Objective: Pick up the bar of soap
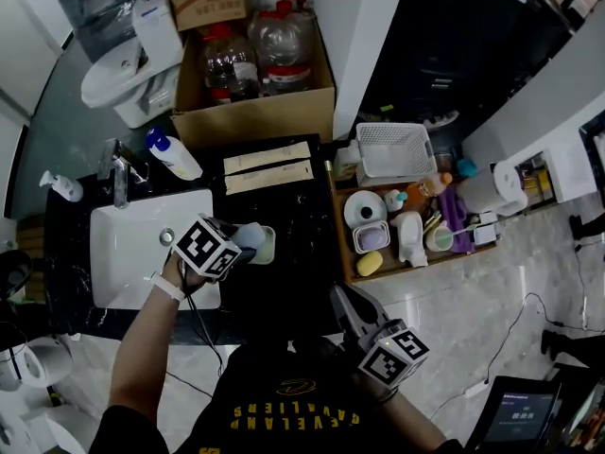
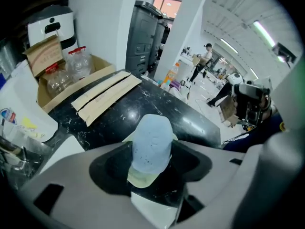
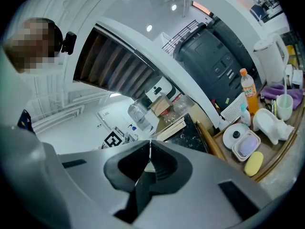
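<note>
A pale blue bar of soap [image 2: 151,140] sits between the jaws of my left gripper [image 2: 151,163], which is shut on it. Under the bar shows the pale yellowish soap dish [image 2: 141,179]; I cannot tell whether the bar still touches it. In the head view the left gripper [image 1: 244,246] holds the soap [image 1: 251,235] at the dish [image 1: 267,246], on the black counter [image 1: 293,253] just right of the sink. My right gripper [image 1: 338,297] hangs off the counter's front edge, shut on nothing, its jaws [image 3: 150,149] closed together.
A white sink [image 1: 132,244] with a faucet [image 1: 120,173] lies left. Cardboard strips [image 1: 267,168] and a box of water bottles [image 1: 250,64] are behind. A wooden tray [image 1: 340,244] to the right holds a yellow soap [image 1: 369,263], a purple soap in a dish [image 1: 371,237], cups and a white basket [image 1: 395,149].
</note>
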Demonstrator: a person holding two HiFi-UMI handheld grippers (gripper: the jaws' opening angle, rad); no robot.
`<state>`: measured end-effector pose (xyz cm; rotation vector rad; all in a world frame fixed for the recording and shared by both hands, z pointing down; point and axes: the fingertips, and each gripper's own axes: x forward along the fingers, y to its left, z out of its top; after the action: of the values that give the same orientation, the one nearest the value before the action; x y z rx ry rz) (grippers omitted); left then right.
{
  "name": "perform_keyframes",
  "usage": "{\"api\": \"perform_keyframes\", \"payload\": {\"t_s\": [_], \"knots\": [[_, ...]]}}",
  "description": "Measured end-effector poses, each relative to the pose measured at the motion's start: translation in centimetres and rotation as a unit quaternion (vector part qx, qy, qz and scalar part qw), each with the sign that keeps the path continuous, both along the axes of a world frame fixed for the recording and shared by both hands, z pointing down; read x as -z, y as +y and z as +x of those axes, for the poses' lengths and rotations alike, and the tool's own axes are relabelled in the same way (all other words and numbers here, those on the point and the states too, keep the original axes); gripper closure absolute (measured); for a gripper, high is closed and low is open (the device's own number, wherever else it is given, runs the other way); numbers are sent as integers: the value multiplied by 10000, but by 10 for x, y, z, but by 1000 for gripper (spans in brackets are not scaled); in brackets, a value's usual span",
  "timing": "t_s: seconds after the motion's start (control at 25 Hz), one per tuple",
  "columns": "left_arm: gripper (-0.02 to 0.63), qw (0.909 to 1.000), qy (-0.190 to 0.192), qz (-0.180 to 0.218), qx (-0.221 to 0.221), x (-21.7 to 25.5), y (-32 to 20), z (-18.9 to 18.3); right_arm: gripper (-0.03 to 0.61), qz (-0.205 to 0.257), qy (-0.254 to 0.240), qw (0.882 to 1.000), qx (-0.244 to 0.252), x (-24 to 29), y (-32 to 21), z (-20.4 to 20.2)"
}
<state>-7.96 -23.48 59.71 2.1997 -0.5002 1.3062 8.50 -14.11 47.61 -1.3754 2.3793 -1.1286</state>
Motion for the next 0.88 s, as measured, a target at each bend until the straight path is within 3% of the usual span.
{"api": "perform_keyframes", "payload": {"t_s": [0.24, 0.48, 0.88], "knots": [[344, 9937, 971, 308, 473, 33, 4, 4, 558, 34, 50, 9999, 144, 1, -3, -9], [344, 9700, 2158, 498, 999, 78, 12, 16, 558, 124, 114, 9994, 307, 7, -8, -20], [344, 9347, 3056, 864, 1597, 131, 25, 18, 558, 336, 326, 9979, 458, 20, -11, -31]]}}
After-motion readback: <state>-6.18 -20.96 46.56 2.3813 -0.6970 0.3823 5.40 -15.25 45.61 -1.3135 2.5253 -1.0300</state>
